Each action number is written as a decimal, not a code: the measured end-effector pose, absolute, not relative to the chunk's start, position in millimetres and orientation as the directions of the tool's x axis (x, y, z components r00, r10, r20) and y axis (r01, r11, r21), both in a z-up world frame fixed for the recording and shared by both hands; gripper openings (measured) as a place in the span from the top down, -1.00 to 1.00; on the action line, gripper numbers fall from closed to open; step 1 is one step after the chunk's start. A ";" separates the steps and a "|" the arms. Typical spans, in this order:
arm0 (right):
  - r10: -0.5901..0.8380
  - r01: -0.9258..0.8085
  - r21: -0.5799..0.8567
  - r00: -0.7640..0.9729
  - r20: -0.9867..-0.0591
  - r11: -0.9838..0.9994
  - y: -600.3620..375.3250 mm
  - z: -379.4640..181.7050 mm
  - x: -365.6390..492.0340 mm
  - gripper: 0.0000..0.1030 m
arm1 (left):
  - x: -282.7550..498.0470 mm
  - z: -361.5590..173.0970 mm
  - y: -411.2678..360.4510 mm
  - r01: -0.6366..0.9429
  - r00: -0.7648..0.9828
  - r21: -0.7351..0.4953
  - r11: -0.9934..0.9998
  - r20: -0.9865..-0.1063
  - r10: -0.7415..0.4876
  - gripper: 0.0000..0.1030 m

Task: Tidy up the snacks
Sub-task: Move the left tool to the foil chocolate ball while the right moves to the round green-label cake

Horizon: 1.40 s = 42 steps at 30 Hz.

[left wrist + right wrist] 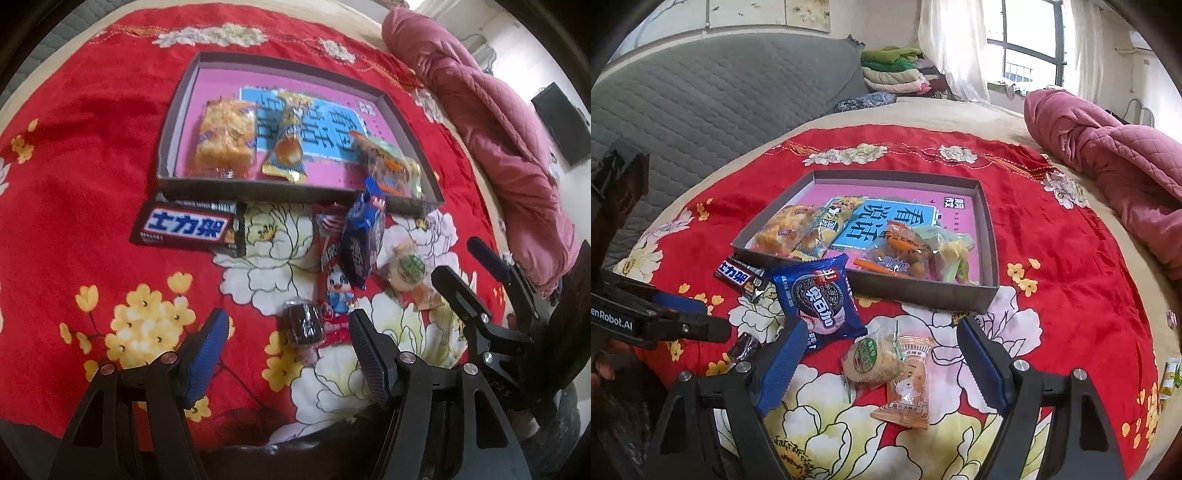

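Note:
A shallow grey box (295, 194) (923, 291) with a pink floor holds several wrapped snacks. In front of it on the red floral cloth lie a Snickers bar (188, 229) (738, 277), a blue Oreo pack (360, 240) (820, 295), a red duck packet (332, 266), a round green-labelled cake (408, 267) (871, 360) and an orange packet (908, 384). My left gripper (287, 315) (714, 319) is open, its fingers either side of a small dark wrapped cake (303, 325) (742, 349). My right gripper (882, 325) (454, 258) hangs open over the green-labelled cake and orange packet.
A pink quilted cover (480, 110) (1108, 158) lies bunched along the bed's right side. A grey quilted mattress (720, 92) leans at the left and folded clothes (897, 70) are stacked behind. A small packet (1169, 373) lies at the cloth's right edge.

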State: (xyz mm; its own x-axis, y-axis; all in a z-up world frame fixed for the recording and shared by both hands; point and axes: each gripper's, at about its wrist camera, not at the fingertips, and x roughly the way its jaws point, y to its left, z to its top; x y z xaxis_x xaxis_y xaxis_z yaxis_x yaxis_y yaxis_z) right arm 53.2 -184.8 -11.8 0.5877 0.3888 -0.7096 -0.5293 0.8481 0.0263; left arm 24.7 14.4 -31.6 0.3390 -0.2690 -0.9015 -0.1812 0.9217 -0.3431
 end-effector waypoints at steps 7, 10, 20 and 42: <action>0.372 -0.534 0.015 0.568 -0.734 0.845 -183.7 -18.3 55.4 -0.60 | 25.2 -41.8 11.4 -0.185 0.303 -0.356 0.916 -0.907 -0.292 -0.34; 0.364 -0.536 0.009 0.560 -0.744 0.844 -182.5 -22.1 56.4 -0.60 | 25.8 -44.6 10.4 -0.185 0.294 -0.366 0.912 -0.906 -0.303 -0.34; 0.333 -0.558 -0.028 0.534 -0.777 0.829 -174.8 -35.3 57.7 -0.60 | 26.3 -50.6 5.1 -0.176 0.281 -0.387 0.905 -0.901 -0.331 -0.34; 0.243 -0.665 -0.294 0.591 -0.769 0.687 -142.6 -70.1 44.8 -0.12 | 31.8 -60.1 -2.1 -0.162 0.276 -0.395 0.904 -0.898 -0.342 0.06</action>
State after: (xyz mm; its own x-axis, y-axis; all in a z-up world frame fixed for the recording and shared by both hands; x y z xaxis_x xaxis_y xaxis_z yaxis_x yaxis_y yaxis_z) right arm 44.8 -142.6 -70.1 0.5910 0.2430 -0.7692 -0.6649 0.6867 -0.2939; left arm 31.8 -2.1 -60.1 0.2764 -0.3424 -0.8980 -0.1621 0.9044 -0.3948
